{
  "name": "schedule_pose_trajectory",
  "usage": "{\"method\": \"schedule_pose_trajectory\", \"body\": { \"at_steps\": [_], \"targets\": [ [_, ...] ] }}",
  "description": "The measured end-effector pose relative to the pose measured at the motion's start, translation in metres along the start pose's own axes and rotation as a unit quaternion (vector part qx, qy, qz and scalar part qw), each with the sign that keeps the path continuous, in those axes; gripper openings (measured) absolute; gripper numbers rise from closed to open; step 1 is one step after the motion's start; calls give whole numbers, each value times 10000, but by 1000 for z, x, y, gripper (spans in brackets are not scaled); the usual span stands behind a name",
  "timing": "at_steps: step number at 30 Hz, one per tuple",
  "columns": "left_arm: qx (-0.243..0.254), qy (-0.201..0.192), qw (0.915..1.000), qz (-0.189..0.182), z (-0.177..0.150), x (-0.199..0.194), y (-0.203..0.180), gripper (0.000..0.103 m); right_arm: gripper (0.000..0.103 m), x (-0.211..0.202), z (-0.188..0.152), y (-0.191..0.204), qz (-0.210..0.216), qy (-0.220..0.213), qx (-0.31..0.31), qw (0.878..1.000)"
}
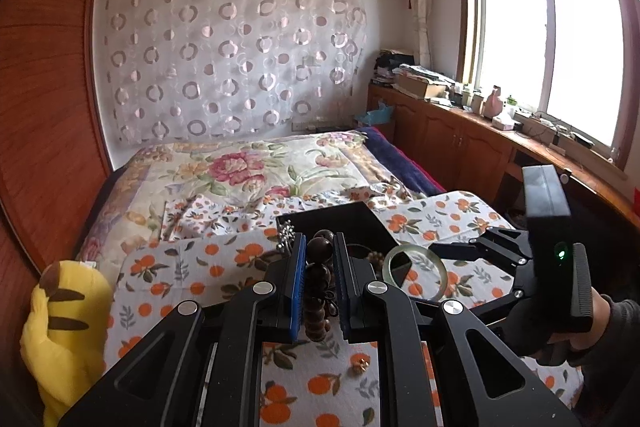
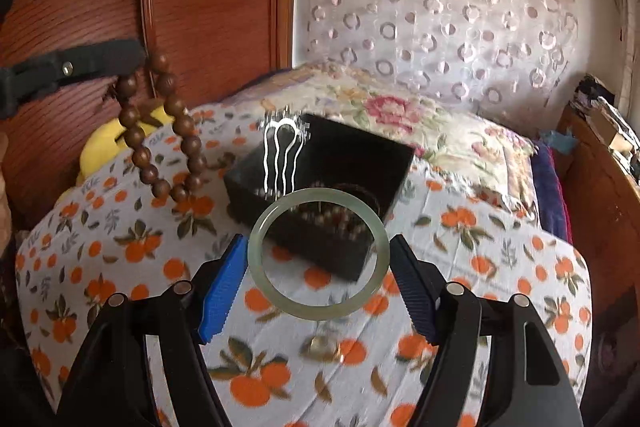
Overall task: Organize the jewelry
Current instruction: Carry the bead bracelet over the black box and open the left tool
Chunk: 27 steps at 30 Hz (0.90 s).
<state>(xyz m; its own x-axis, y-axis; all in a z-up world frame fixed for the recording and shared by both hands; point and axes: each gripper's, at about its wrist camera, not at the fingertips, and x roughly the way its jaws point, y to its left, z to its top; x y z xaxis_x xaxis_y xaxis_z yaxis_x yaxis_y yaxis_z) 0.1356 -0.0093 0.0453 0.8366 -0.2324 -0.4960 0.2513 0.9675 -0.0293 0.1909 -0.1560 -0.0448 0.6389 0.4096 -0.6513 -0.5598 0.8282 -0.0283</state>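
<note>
My left gripper [image 1: 319, 259] is shut on a brown wooden bead bracelet [image 1: 318, 279], held in the air above the orange-print cloth. The beads hang in a loop in the right wrist view [image 2: 160, 131]. My right gripper [image 2: 318, 267] is shut on a pale green jade bangle [image 2: 276, 297], held just in front of the open black jewelry box [image 2: 360, 151]. The bangle also shows in the left wrist view [image 1: 440, 265]. A silver hairpin [image 2: 280, 155] leans on the box's left rim. Beaded pieces lie inside the box.
A small gold piece [image 1: 360, 363] lies on the orange-print cloth [image 2: 120, 247] near me. A yellow plush toy [image 1: 64, 327] sits at the left edge. The floral bed [image 1: 248, 167] lies behind, a wooden wardrobe [image 1: 44, 107] left, and cabinets [image 1: 460, 139] right.
</note>
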Motion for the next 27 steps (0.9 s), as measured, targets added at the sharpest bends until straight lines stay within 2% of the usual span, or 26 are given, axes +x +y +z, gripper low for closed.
{"method": "schedule_pose_trajectory", "body": {
  "at_steps": [8,22,24,27],
  "targets": [
    [-228,-46,9997,-20,7,13,8,12,74,25,16,-4,-58,-105,-33,9999],
    [-66,-47,9999,120,25,23,7,12,75,58,35,-17,-40,-8,89,10000],
    [-68,-41,9999,128,27,23,7,12,83,57,35,-18,-45,-44,85,9999],
    [-65,-10,9999,139,31,27,7,12,86,52,38,-18,-34,-134,97,9999]
  ]
}}
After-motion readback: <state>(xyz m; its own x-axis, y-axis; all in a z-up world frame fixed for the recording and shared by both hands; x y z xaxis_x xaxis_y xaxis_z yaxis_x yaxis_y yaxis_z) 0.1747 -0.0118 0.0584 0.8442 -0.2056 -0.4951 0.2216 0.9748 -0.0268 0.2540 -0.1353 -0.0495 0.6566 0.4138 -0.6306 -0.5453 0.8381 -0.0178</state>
